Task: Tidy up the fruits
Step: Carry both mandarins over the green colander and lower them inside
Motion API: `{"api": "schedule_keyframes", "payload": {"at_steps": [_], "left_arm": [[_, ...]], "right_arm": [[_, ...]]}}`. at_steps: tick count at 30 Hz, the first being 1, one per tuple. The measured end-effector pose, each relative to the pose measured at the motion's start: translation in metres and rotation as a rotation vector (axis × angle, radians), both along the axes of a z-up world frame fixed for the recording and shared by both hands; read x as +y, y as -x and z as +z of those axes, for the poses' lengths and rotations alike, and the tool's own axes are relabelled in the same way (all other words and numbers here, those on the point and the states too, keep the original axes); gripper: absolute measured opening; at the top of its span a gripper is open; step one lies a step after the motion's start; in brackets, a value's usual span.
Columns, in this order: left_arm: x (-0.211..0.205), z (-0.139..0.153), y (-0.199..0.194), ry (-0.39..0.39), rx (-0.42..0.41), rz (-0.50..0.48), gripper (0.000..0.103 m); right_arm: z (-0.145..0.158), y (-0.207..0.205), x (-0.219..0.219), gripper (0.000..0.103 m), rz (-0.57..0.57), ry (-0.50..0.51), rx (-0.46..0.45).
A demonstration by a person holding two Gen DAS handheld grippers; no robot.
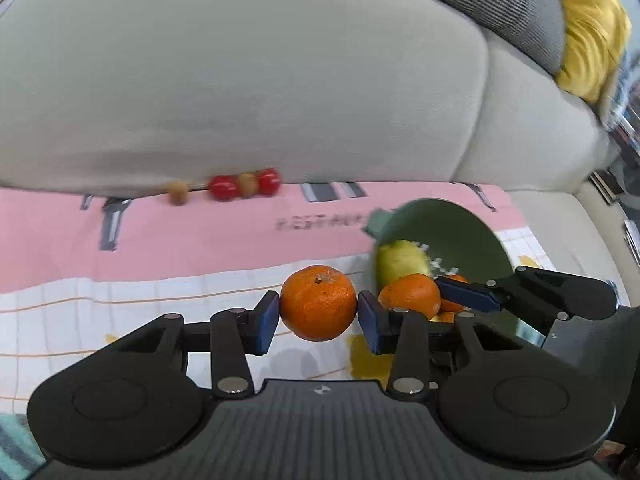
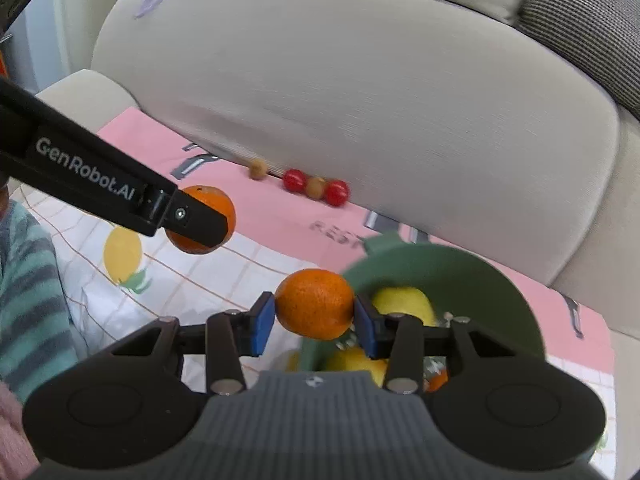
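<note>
Beige sofa cushions (image 1: 240,80) fill the background, with a pink-and-white checked cloth (image 1: 140,288) spread over the seat. We hold one mandarin (image 1: 318,303) in our left gripper (image 1: 318,312), clamped between its blue pads (image 1: 267,322), off the cloth. Our right gripper (image 2: 314,316) grips a second mandarin (image 2: 314,304) the same way, right at the near rim of the green bowl (image 2: 500,288).

From the left wrist view the bowl (image 1: 448,228) sits to the right, tilted toward the camera, and the right gripper (image 1: 476,294) reaches over its rim. Inside we see a yellow-green fruit (image 1: 402,258), blurred, and the orange fruit (image 1: 410,294) beside it. From the right wrist view two yellow fruits (image 2: 404,302) lie in the bowl, plus a bit of orange low at the right.

Left gripper (image 2: 200,220) shows in the right view at upper left, holding its mandarin (image 2: 208,200) well above the cloth (image 2: 200,264).

At the back, where cloth meets cushion, two red balls (image 1: 222,187) and two tan ones (image 1: 177,192) sit in a row, well apart from the bowl. Lemon print (image 2: 123,254) on the cloth. Yellow pillow (image 1: 592,28) at top right.
</note>
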State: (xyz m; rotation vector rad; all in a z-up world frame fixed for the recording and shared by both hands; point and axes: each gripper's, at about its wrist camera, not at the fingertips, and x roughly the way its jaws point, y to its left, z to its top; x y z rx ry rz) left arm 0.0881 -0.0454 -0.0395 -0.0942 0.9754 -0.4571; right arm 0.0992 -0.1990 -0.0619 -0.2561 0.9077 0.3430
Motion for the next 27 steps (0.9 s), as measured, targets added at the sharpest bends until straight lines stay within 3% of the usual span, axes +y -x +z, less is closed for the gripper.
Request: {"api": "schedule_keyframes", "payload": {"at_steps": [7, 11, 15, 27], "left_arm": [[-0.047, 0.006, 0.009, -0.025, -0.035, -0.116, 0.048], [-0.078, 0.002, 0.013, -0.08, -0.053, -0.203, 0.048], [-0.1, -0.006, 0.011, -0.112, -0.03, -0.258, 0.048], [-0.122, -0.033, -0.008, -0.181, 0.039, -0.304, 0.048]], "right_arm": [[0.001, 0.008, -0.038, 0.041, -0.053, 0.017, 0.014], [-0.007, 0.008, -0.053, 0.041, -0.05, 0.057, 0.043], [-0.016, 0.006, -0.062, 0.041, -0.029, 0.111, 0.073], [-0.032, -0.007, -0.071, 0.04, 0.055, 0.207, 0.111]]}}
